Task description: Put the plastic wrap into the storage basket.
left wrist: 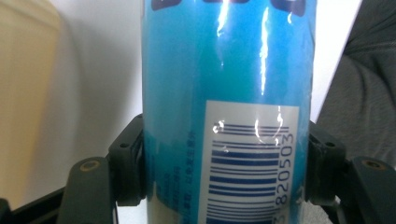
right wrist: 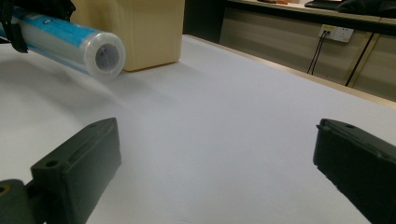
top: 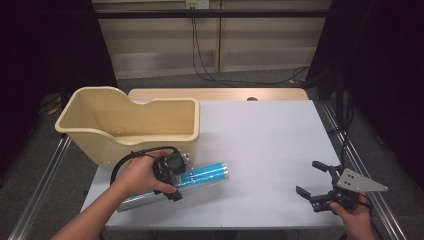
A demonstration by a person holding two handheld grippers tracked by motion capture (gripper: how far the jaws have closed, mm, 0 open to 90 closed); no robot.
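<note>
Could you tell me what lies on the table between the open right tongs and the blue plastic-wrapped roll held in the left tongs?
Nothing: in the high view, bare white tabletop separates the right tongs from the blue plastic-wrapped roll; the right gripper view agrees.

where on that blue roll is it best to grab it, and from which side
Around the middle of its length, across the round body, coming from above. The blue roll is a long, even cylinder lying nearly level, so a mid-length grip likely balances it. The left gripper does that, jaws pressed on both sides by the barcode; the right gripper rests open.
</note>
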